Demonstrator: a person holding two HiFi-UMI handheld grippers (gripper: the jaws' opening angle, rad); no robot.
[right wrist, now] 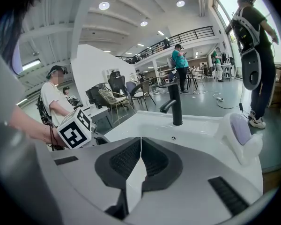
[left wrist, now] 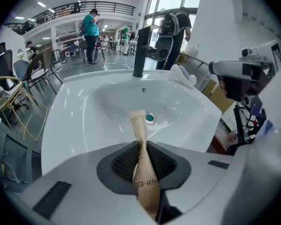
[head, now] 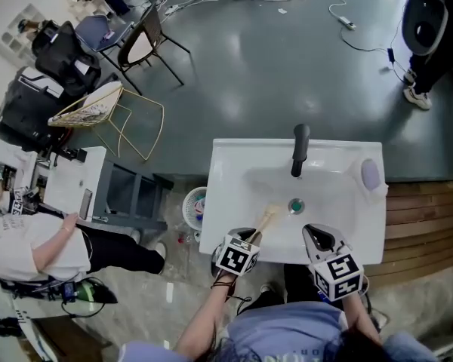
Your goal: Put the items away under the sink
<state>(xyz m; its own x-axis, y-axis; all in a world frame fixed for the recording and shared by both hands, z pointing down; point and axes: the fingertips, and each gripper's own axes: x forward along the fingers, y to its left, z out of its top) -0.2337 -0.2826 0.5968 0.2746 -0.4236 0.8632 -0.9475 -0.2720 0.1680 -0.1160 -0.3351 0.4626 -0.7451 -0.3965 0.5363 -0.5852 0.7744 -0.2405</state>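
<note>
Two grippers sit at the lower middle of the head view, over the near edge of the white sink (head: pixel 228 202). The left gripper (head: pixel 252 236) is clamped on a tan tube (left wrist: pixel 139 125) that points toward the drain (head: pixel 296 206) at centre frame. The right gripper (right wrist: pixel 140 149) has its jaws pressed together on nothing.

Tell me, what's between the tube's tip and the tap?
Only bare basin with a small hole; the drain sits beside the tube tip. The left gripper view shows it.
</note>
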